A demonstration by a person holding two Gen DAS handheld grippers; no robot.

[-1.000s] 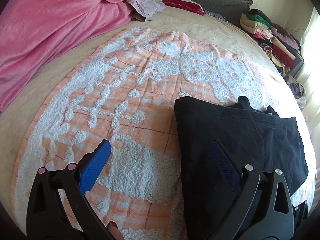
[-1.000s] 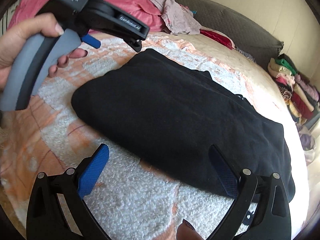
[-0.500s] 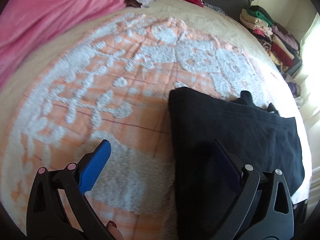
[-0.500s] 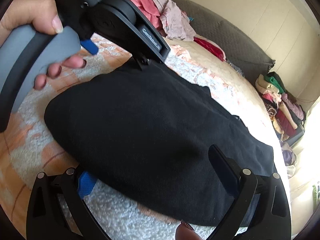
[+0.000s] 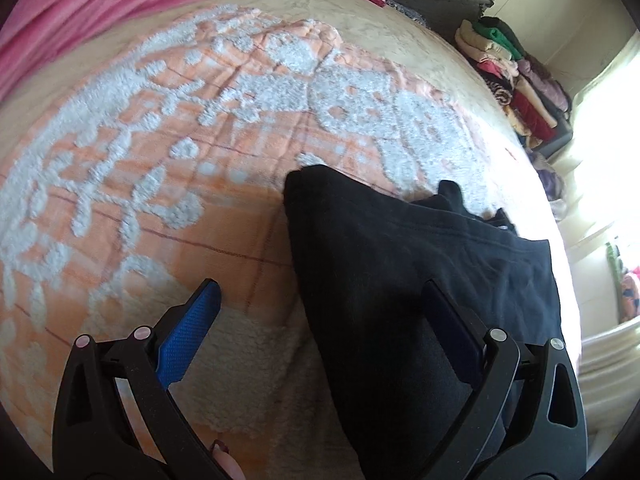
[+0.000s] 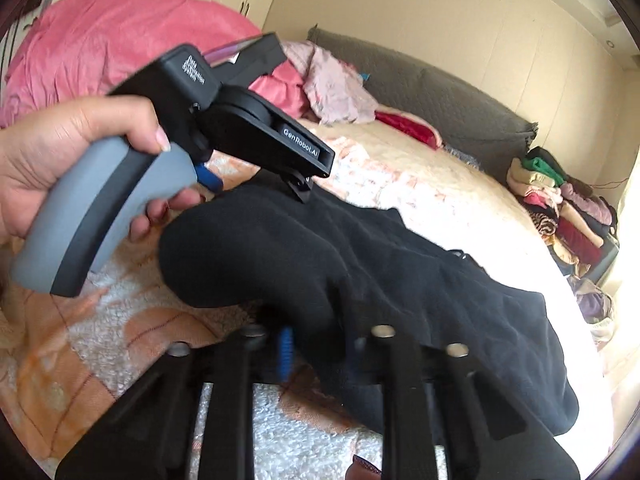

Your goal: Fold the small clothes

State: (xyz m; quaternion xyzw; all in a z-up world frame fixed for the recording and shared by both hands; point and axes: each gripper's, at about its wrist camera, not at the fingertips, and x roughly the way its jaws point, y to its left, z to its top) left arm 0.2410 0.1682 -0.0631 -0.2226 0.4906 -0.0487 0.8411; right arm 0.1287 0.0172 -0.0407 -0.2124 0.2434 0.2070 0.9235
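Note:
A black folded garment (image 5: 420, 280) lies on the orange and white fleece blanket (image 5: 200, 128). In the right wrist view the garment (image 6: 400, 272) has its near left end lifted into a rounded fold. My right gripper (image 6: 318, 344) has its fingers drawn close together and pinches the garment's near edge. My left gripper (image 5: 320, 300) is open, its right finger (image 5: 452, 328) over the garment's left part and its left finger (image 5: 192, 328) over the blanket. The left gripper's body (image 6: 224, 120) shows in the right wrist view, held by a hand above the garment's left end.
A pink duvet (image 5: 100, 4) lies bunched at the far left. Loose clothes (image 6: 332, 84) and a grey headboard cushion (image 6: 440, 100) lie at the back. A stack of folded clothes (image 6: 560, 208) stands at the right beside a bright window.
My right gripper has closed on the garment's near edge and raised it, so the left end bulges up. My left gripper stayed open and moved closer over the garment's left side.

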